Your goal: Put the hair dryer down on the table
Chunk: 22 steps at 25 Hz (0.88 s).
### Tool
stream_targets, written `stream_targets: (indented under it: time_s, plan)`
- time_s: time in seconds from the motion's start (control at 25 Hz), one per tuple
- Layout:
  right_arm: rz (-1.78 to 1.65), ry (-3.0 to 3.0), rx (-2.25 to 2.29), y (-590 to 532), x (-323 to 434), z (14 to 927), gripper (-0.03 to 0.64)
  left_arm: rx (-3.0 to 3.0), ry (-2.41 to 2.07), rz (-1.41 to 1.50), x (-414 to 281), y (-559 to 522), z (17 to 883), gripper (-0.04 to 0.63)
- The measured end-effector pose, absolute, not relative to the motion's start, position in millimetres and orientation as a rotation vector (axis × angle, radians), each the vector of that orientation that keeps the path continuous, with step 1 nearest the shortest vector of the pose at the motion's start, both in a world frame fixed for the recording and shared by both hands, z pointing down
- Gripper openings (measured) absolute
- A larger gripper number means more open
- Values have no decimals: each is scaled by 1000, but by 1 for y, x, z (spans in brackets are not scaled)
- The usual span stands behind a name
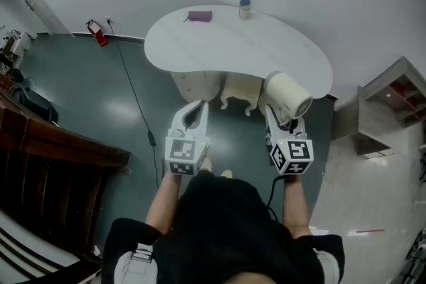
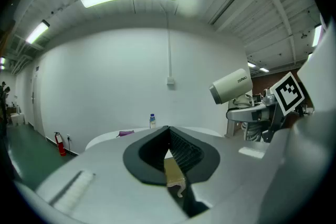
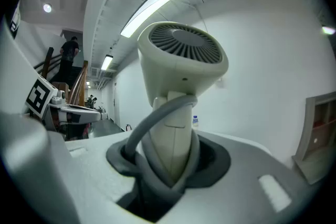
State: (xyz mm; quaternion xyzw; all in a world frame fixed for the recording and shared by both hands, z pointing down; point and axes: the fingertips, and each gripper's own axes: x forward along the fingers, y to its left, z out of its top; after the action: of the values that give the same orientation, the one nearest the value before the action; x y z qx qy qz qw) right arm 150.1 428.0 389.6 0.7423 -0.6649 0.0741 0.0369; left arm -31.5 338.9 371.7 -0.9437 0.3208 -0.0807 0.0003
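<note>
Forearms, head view: both are reaching forward over the dark floor, each carrying a tool.
Left tool (image 1: 194, 110), head view: pointing at the bench (image 1: 226, 43), carrying nothing.
Right tool (image 1: 278, 118), head view: holding the hair dryer (image 1: 287, 95) up at the bench's near edge, not resting on it.
Bench top, head view: a bottle (image 1: 245, 6) and a purple item (image 1: 200, 16) are sitting at the far side.
Left tool (image 2: 169, 131), left gripper view: jaws are meeting at the tips, nothing between them.
Hair dryer (image 2: 231, 86), left gripper view: hanging in the air to the right, against the white wall.
Right tool (image 3: 170, 157), right gripper view: jaws are clamping the handle of the hair dryer (image 3: 181, 60), its vented end facing me.
Cord (image 3: 157, 118), right gripper view: looping in front of the handle.
</note>
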Motion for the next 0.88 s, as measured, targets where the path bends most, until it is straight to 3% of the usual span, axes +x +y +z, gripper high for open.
stream_targets:
  time_s: [0.88]
  plan:
    - [263, -2139, 2200, 423, 141, 395, 189, -2948, 1113, -255, -43, 340, 376, 5]
